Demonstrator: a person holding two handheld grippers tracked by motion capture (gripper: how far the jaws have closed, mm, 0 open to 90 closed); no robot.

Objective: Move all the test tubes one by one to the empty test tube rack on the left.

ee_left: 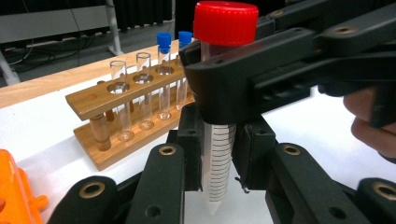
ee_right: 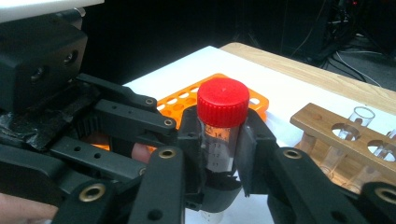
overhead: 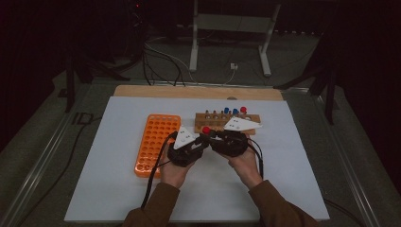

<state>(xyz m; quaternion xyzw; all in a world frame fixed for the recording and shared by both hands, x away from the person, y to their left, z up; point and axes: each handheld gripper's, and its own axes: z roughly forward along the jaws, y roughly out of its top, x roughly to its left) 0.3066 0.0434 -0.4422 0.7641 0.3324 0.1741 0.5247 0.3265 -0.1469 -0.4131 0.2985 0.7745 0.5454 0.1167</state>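
A clear graduated tube with a red cap (overhead: pixel 206 129) stands upright in the air between my two grippers, just in front of the wooden rack (overhead: pixel 227 122). My left gripper (ee_left: pixel 218 158) is shut on the tube's (ee_left: pixel 225 21) lower tapered part. My right gripper (ee_right: pixel 219 144) comes in from the opposite side, its jaws flanking the tube (ee_right: pixel 222 100) just under the cap. A thin gap shows at one pad, so they stand slightly open around it. In the high view the left gripper (overhead: pixel 202 138) and right gripper (overhead: pixel 211 135) meet nose to nose.
The wooden rack (ee_left: pixel 121 98) holds several glass tubes, two blue-capped (overhead: pixel 231 111) and one red-capped (overhead: pixel 243 109). An orange many-holed rack (overhead: pixel 156 142) lies to the left on the white board (overhead: pixel 283 179). Cables trail back from both grippers.
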